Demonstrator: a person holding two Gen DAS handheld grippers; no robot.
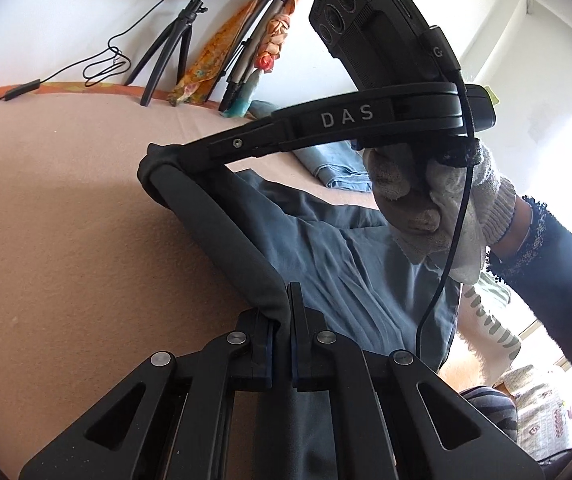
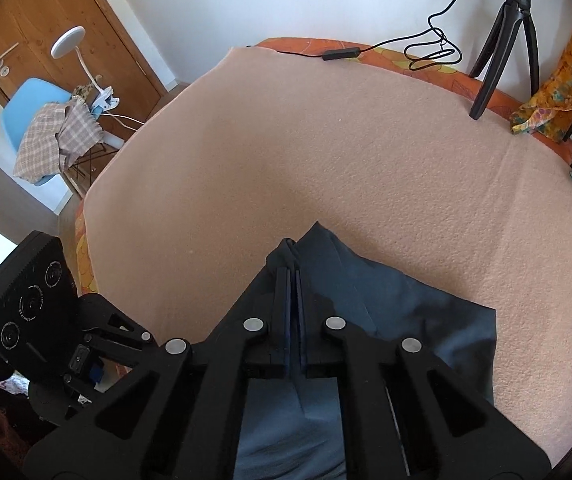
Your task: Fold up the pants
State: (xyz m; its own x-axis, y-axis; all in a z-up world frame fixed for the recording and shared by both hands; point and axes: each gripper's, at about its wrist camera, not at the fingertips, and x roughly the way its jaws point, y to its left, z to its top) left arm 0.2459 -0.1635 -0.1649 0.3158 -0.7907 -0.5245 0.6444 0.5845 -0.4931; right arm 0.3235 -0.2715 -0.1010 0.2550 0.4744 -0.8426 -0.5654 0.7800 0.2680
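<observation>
Dark slate-blue pants (image 1: 349, 264) lie on a tan blanket (image 1: 66, 208). My left gripper (image 1: 284, 300) is shut on the pants' edge, which stretches as a taut dark band up to my right gripper (image 1: 158, 168). The right gripper, held by a gloved hand (image 1: 417, 200), is also shut on that edge. In the right wrist view my right gripper (image 2: 293, 256) pinches a corner of the pants (image 2: 397, 312), lifted above the blanket (image 2: 325, 140). The left gripper's body (image 2: 66, 340) shows low at the left there.
Folded light-blue jeans (image 1: 337, 168) lie on the blanket behind the right gripper. A tripod with ring light (image 1: 174, 52) and a cable stand at the far edge by the wall. A blue chair with checked cloth (image 2: 46, 136) stands beside the bed near a wooden door.
</observation>
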